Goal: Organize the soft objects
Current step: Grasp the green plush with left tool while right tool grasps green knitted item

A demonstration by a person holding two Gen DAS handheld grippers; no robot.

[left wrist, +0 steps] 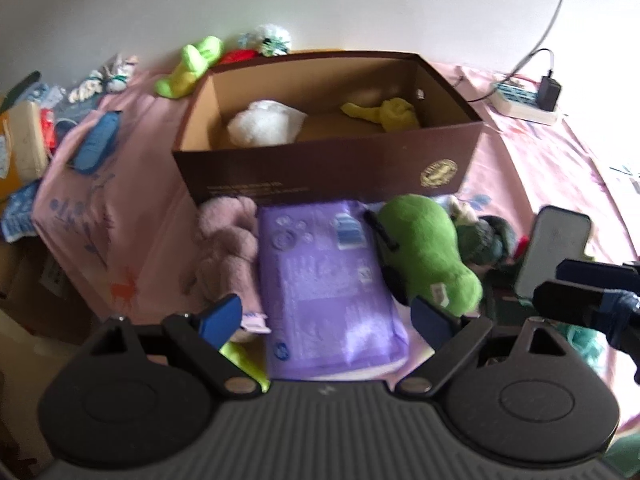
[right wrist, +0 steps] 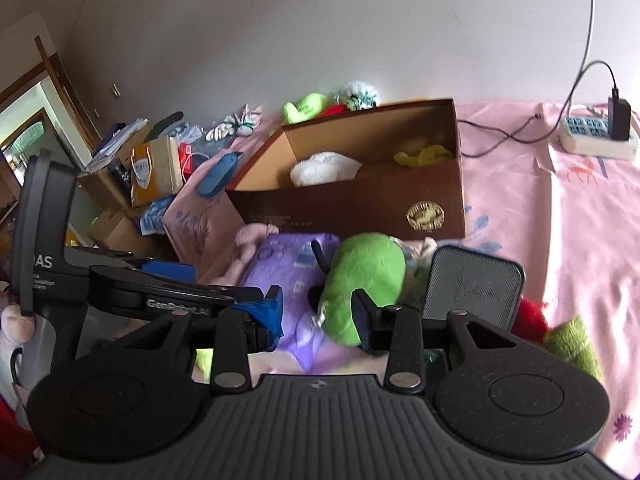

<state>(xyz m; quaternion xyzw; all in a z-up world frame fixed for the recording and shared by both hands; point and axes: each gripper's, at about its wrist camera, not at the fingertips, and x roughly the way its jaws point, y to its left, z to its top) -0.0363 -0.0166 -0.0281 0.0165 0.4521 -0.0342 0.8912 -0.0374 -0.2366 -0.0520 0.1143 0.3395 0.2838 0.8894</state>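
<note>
A brown cardboard box (left wrist: 320, 168) stands open on the pink sheet; inside lie a white fluffy item (left wrist: 260, 122) and a yellow soft toy (left wrist: 384, 114). In front of it lie a purple soft pack (left wrist: 324, 276), a pink fuzzy toy (left wrist: 228, 240) and a green plush (left wrist: 428, 252). My left gripper (left wrist: 328, 316) is open, its fingers either side of the purple pack's near end. My right gripper (right wrist: 318, 316) is open just before the green plush (right wrist: 364, 276), with the purple pack (right wrist: 288, 264) to the left. The box shows in the right wrist view (right wrist: 360, 200).
More soft toys lie behind the box: a lime one (left wrist: 192, 66) and a white-green pompom (left wrist: 270, 40). A blue item (left wrist: 96, 142) lies at the left. A power strip (right wrist: 596, 138) with cable sits back right. A phone (right wrist: 472, 280) stands near the plush. Bags (right wrist: 154, 170) crowd the left edge.
</note>
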